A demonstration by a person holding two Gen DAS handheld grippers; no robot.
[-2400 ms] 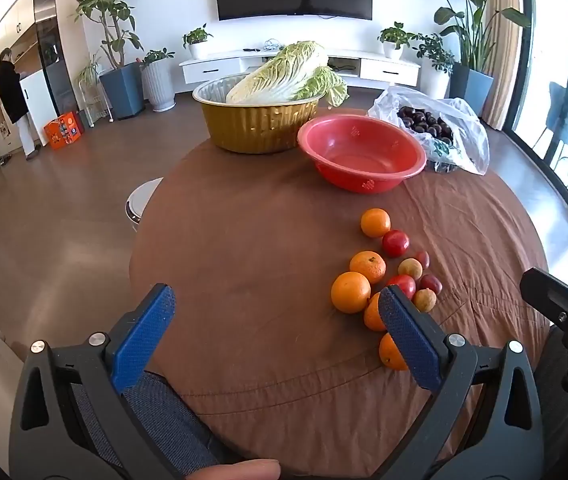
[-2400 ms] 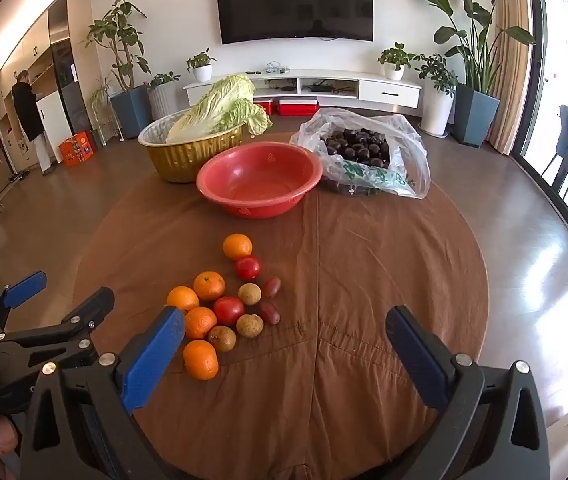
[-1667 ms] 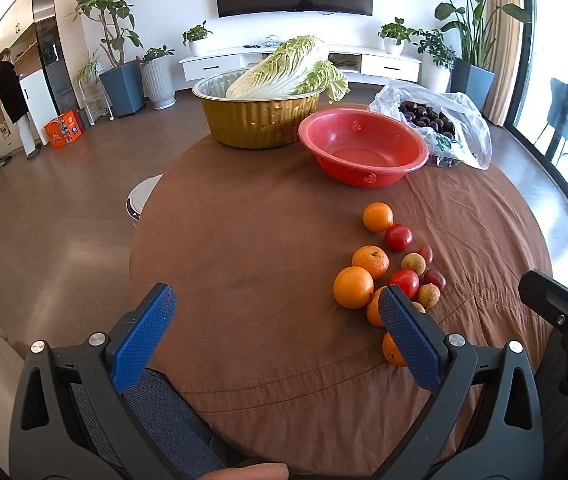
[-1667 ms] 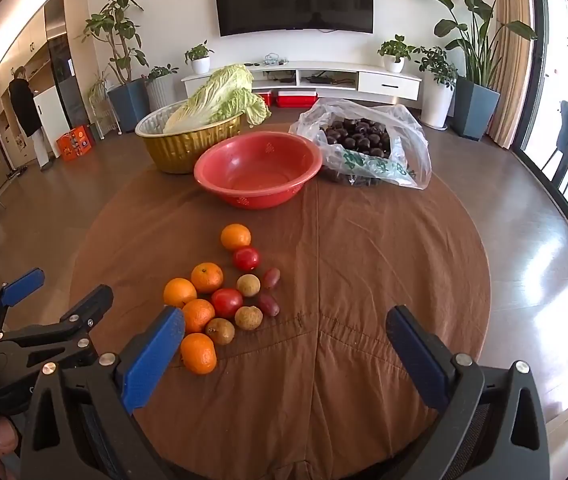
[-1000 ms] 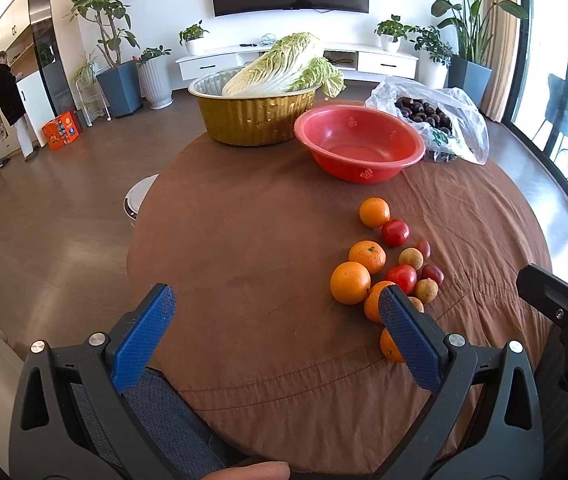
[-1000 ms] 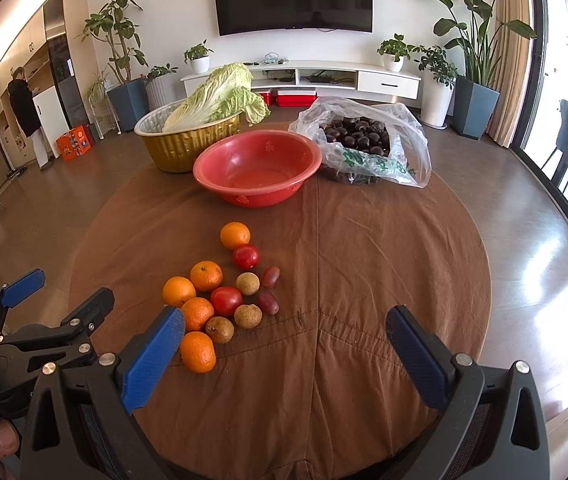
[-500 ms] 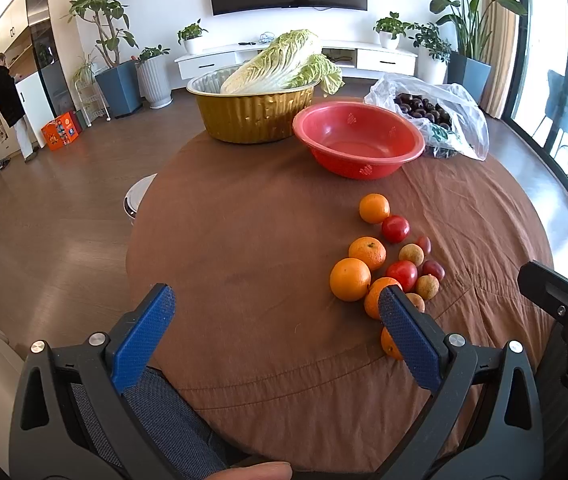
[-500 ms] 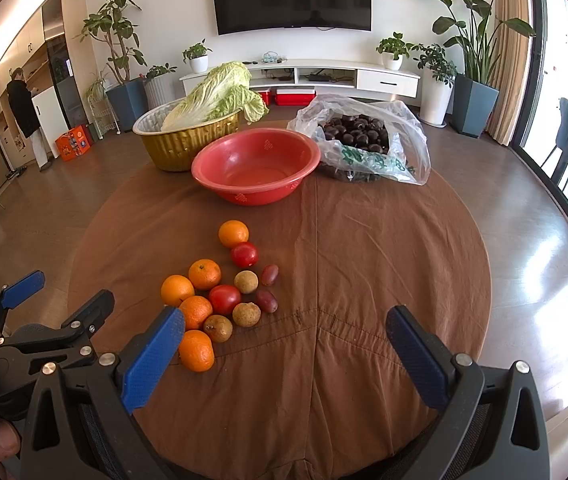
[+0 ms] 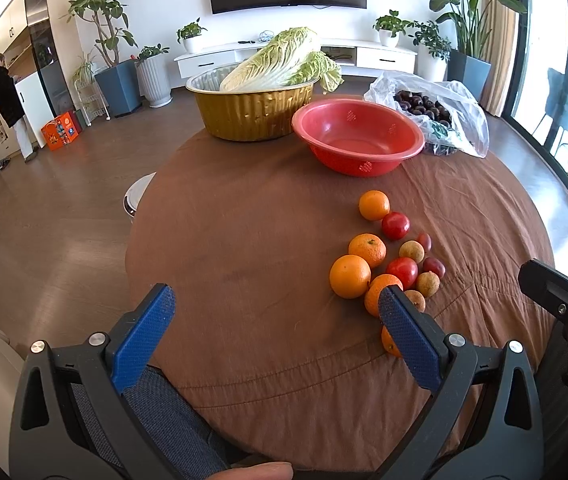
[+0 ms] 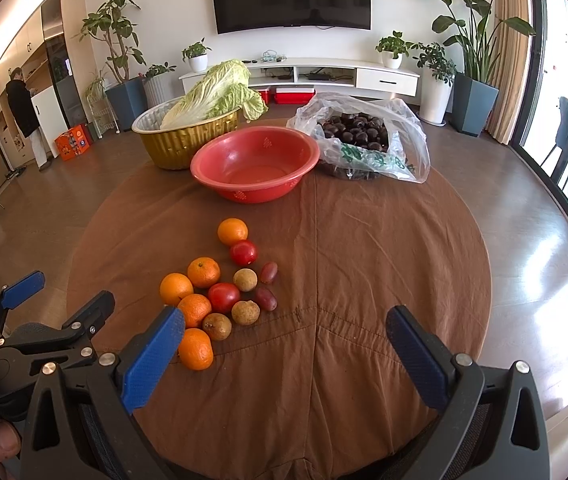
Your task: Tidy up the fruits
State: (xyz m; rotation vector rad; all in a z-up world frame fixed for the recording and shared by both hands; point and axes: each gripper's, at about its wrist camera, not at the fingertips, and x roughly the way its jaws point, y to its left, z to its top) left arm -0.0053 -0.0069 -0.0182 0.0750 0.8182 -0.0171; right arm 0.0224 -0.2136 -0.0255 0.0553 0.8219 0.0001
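Note:
A cluster of loose fruit lies on the brown tablecloth: several oranges, red tomatoes, tan longans and dark red dates. The oranges also show in the left wrist view. An empty red bowl stands beyond them. My left gripper is open and empty, near the table's front edge, left of the fruit. My right gripper is open and empty, just right of the cluster. Its left finger hides part of one orange.
A gold foil pan holding a napa cabbage stands at the back left. A plastic bag of dark chestnuts lies at the back right. A white stool stands left of the round table.
Both grippers have drifted slightly forward and up over the table, so the fruit and bowl sit a little lower and nearer in view. Both stay open and empty.

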